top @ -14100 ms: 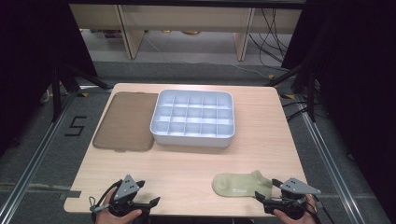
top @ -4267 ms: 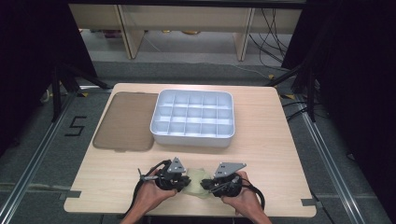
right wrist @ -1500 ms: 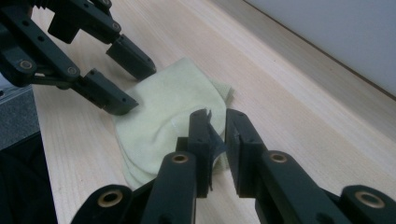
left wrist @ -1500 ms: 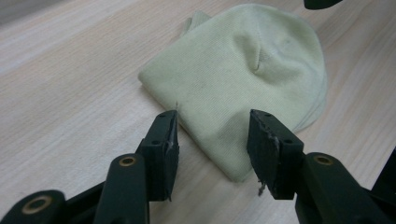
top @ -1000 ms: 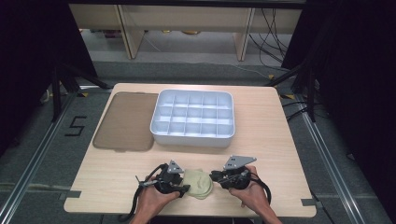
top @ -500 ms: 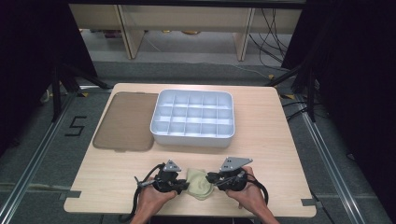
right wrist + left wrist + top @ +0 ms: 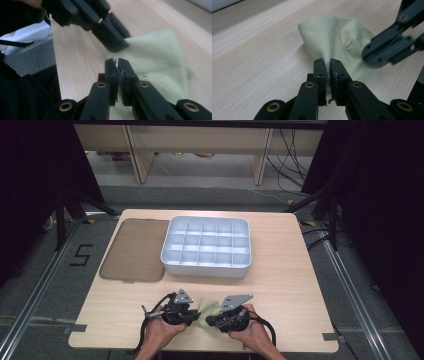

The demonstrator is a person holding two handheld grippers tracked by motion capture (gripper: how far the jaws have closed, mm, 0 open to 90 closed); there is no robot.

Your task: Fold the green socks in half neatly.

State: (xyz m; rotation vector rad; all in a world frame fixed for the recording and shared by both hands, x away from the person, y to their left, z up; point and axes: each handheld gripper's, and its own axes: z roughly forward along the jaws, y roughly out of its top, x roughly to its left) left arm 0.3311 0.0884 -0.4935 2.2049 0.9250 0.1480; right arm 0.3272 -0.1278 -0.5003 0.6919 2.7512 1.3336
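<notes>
You had both tongs — left tongs [image 7: 329,65] and right tongs [image 7: 117,65] — pinching the pale green cloth [image 7: 206,308] at the desk's [image 7: 280,285] near edge; you'd have folded best lifting evenly, without tugging apart.

Pale green cloth [image 7: 206,309] mostly hidden in high view under left gripper [image 7: 186,316] and right gripper [image 7: 216,321]; cloth shape unreadable there. Left gripper view: near edge of cloth hidden behind own jaws; right gripper [image 7: 392,47] blurred, cut by right edge. Right gripper view: left gripper [image 7: 100,22] blurred, cut by top edge; cloth [image 7: 160,57] fold under jaws hidden. Forearms cut by bottom edge of high view.
</notes>
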